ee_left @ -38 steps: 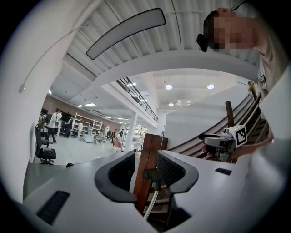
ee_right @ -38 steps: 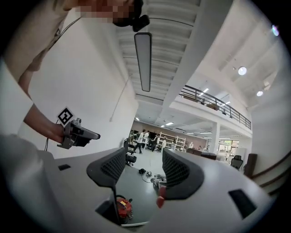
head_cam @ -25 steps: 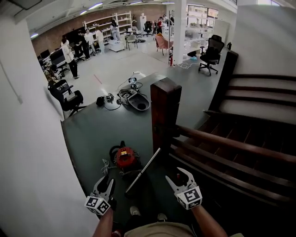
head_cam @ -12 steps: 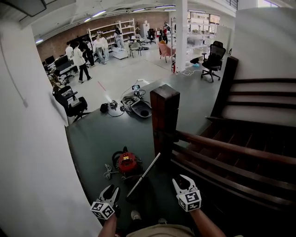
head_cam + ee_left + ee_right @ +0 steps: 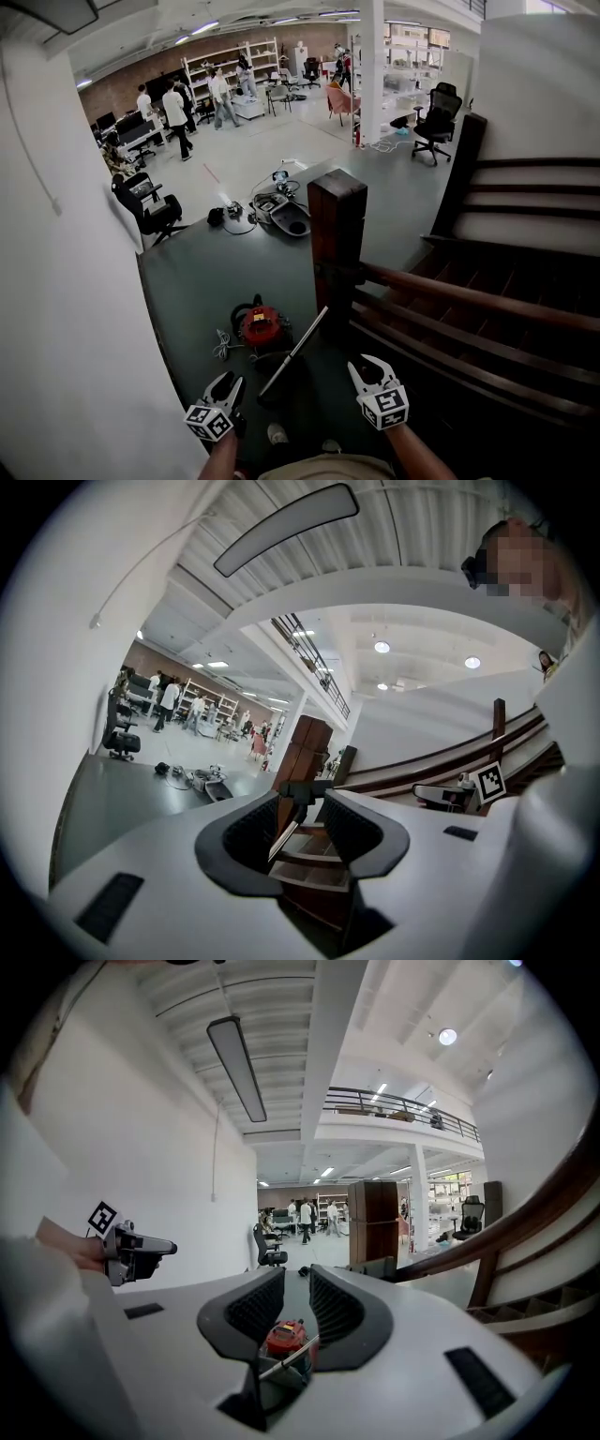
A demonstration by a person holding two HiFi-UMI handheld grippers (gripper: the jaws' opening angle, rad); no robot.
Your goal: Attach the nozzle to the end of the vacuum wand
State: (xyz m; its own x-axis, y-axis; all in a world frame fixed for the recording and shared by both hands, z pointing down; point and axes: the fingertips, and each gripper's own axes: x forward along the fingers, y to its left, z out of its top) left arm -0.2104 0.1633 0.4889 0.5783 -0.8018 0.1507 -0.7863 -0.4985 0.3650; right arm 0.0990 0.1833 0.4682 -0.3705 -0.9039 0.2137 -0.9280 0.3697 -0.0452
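A red canister vacuum [image 5: 261,328] sits on the dark floor in front of me. A metal wand [image 5: 292,352] slants from the wooden post down toward my feet. Its lower end meets a dark shape [image 5: 278,386] that I cannot make out. In the head view, my left gripper [image 5: 225,386] hovers open and empty left of the wand's lower end. My right gripper [image 5: 371,367] is on the wand's right, shut on nothing. The right gripper view looks past its narrow jaws at the vacuum [image 5: 286,1337] and wand [image 5: 292,1355]. The left gripper view shows the wand [image 5: 283,834] beyond its jaws.
A tall wooden newel post [image 5: 337,234] stands just behind the wand. A dark handrail [image 5: 469,298] and stairs run off to the right. A white wall [image 5: 66,309] closes in the left side. Cleaner parts and cables [image 5: 277,208] lie farther off beside an office chair [image 5: 148,204].
The right gripper's jaws have come together on nothing. Both grippers have sunk a little lower. The left jaws stay as wide as before.
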